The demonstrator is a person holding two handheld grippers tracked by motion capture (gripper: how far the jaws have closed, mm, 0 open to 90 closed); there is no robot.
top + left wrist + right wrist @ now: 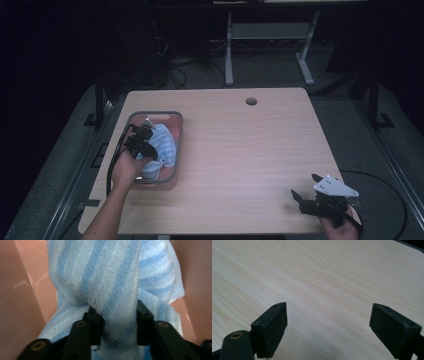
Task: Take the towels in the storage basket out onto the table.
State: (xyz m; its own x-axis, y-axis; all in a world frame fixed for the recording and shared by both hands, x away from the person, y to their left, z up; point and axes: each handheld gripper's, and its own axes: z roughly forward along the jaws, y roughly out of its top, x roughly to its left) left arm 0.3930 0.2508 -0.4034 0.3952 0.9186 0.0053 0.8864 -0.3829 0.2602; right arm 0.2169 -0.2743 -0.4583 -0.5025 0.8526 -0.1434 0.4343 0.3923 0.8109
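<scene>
Blue-and-white striped towel [112, 277] lies bunched (one fold pinched) in the pink tub [176, 131].

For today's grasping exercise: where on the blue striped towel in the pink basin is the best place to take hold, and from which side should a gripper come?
Grip the raised fold of the towel, coming from above into the basin. The cloth bunches into a ridge narrow enough for two jaws, and the basin's walls block a sideways approach. The left gripper is already shut on such a fold.
</scene>
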